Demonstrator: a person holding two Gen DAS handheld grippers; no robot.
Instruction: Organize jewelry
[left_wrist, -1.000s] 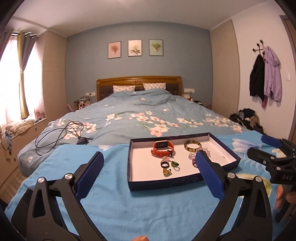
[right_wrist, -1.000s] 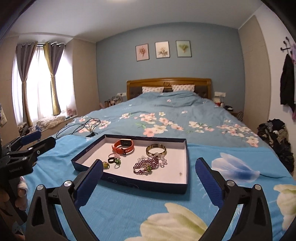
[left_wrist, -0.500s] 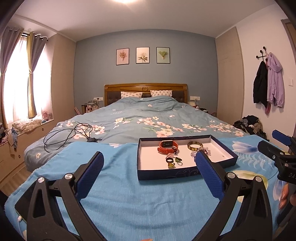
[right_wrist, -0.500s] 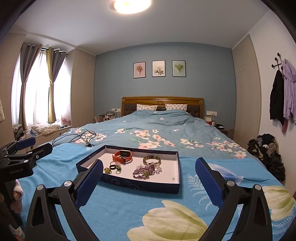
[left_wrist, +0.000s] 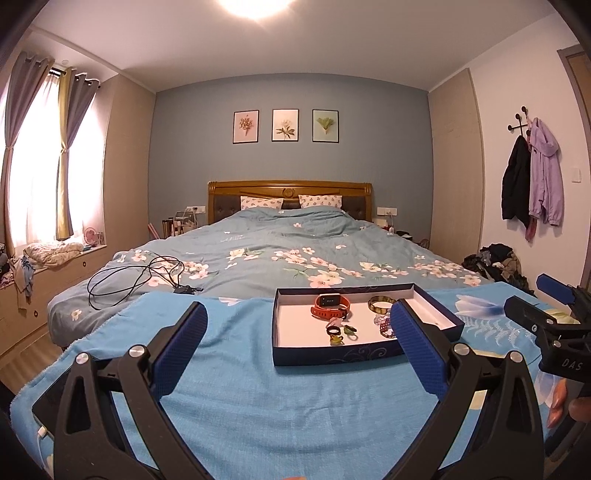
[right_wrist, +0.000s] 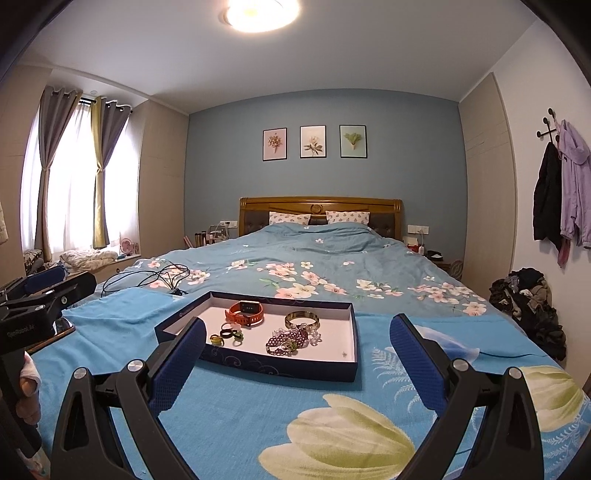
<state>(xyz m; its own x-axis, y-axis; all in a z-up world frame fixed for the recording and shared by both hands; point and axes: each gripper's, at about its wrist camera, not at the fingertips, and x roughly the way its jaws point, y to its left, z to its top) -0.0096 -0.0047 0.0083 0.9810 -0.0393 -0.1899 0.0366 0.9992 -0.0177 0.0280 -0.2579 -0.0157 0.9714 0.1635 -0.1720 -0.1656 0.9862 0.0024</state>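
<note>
A shallow dark-blue tray sits on a bright blue blanket at the foot of a bed, centre of the right wrist frame, holding an orange watch, a gold bangle, a heap of purple beads and several small rings. The right gripper fills the lower frame, fingers wide apart and empty, short of the tray. In the left wrist view the left gripper likewise hangs spread and empty, the tray just right of centre. A black cable lies on the floral duvet at left
</note>
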